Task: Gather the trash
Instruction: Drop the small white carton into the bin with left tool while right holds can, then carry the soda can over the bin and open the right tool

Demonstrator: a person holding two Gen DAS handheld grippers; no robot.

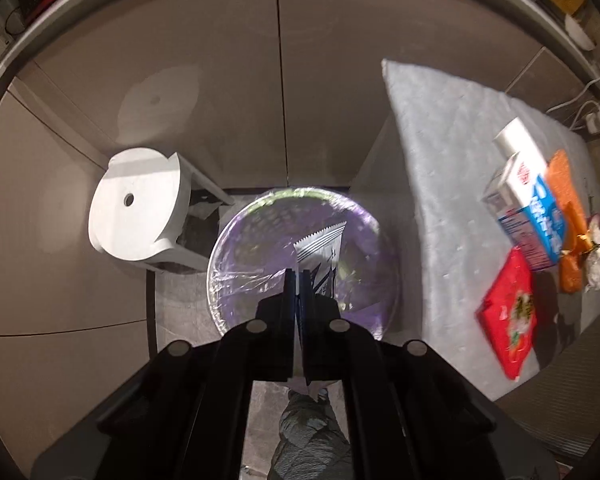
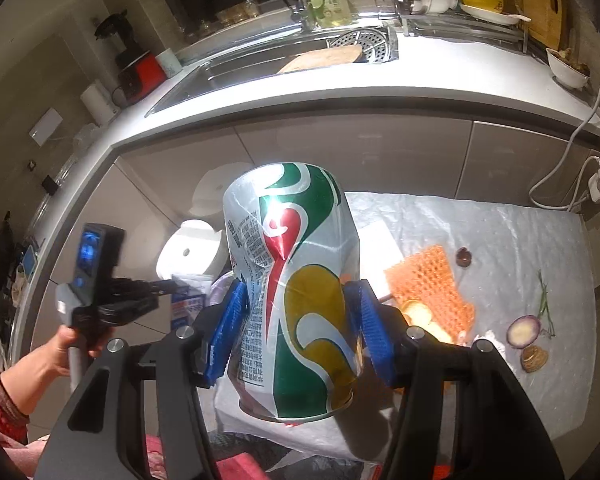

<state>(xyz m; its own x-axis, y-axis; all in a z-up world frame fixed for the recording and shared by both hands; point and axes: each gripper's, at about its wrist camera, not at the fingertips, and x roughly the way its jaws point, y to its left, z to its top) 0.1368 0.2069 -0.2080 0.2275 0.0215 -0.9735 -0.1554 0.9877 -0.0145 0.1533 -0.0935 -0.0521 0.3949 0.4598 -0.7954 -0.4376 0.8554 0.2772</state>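
- The left gripper (image 1: 299, 280) pinches a silver wrapper (image 1: 321, 258) over the purple bin (image 1: 236, 248), mid frame.
- The right gripper (image 2: 300, 320) squeezes a dented can (image 2: 292, 292) in the middle.
- A milk carton (image 1: 528, 200) and red packet (image 1: 508, 320) lie on the table (image 1: 440, 160), right side.

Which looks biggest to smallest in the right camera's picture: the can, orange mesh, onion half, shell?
1. Can, though nearness to the camera inflates it.
2. Orange mesh.
3. Onion half and shell: too alike to rank.
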